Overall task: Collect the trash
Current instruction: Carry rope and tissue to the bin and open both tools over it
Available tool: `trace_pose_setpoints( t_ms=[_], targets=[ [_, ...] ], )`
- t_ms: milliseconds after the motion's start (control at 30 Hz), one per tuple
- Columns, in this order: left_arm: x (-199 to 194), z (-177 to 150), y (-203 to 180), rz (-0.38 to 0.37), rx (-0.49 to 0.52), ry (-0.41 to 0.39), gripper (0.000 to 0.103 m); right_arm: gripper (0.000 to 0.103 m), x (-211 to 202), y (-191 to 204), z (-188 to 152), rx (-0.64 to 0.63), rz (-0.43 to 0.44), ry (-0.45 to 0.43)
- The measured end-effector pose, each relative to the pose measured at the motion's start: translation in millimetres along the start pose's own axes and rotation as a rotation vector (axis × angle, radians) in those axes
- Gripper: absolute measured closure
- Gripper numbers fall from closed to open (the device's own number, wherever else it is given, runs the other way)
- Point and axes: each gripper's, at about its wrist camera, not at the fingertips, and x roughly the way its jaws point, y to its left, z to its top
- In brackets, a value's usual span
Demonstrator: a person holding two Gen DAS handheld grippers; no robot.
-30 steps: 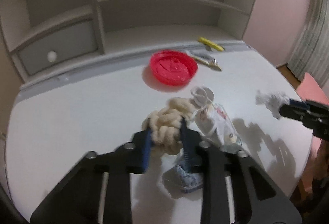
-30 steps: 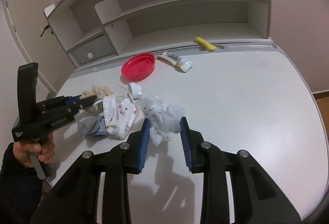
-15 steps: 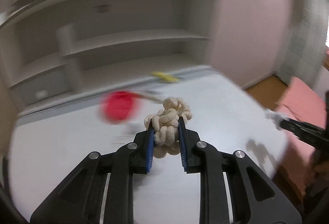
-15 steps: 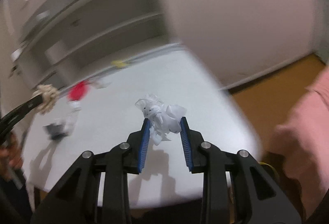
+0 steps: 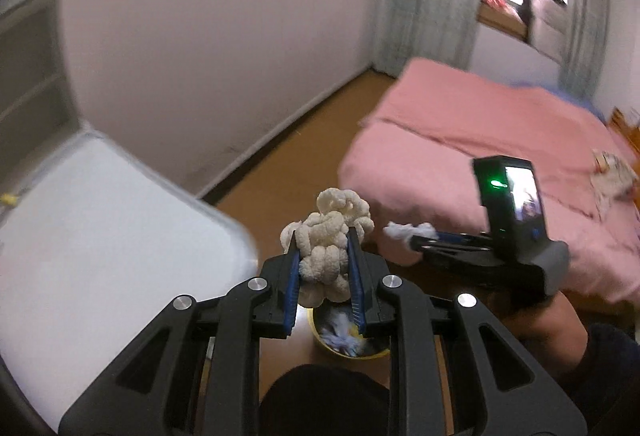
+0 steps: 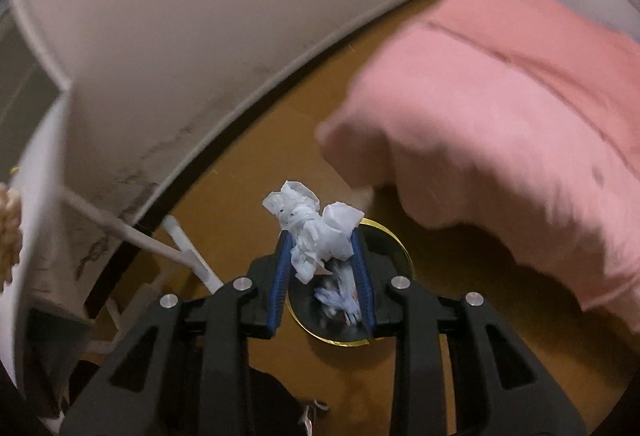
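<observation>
My left gripper (image 5: 323, 236) is shut on a cream knotted rope bundle (image 5: 326, 236) and holds it in the air above a yellow-rimmed trash bin (image 5: 348, 346) on the floor. My right gripper (image 6: 318, 236) is shut on a crumpled white tissue (image 6: 316, 232) and holds it over the same bin (image 6: 384, 236), which has trash inside. The right gripper and its tissue (image 5: 404, 230) also show in the left wrist view, to the right of the rope. The rope bundle shows at the left edge of the right wrist view (image 6: 8, 232).
The white desk (image 5: 100, 220) is to the left, its legs (image 6: 188, 248) beside the bin. A pink bed (image 5: 500, 140) stands to the right on the brown floor (image 6: 256, 164). A wall (image 5: 200, 16) is behind.
Both grippers have swung away from the desk top to the right and down, carrying the rope bundle and the tissue, and now hang over the bin on the floor.
</observation>
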Motion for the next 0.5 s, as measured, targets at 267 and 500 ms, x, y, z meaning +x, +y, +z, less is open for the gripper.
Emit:
trace_pose_setpoints(
  t_ms=[267, 500],
  targets=[
    [75, -15, -25, -0.047, 0.014, 0.128, 0.083, 0.073, 60, -46, -19, 0.101, 0.039, 0.211],
    [104, -18, -28, -0.053, 0.006, 0.178, 0.083, 0.073, 70, -50, -20, 0.108, 0.053, 0.240]
  ],
)
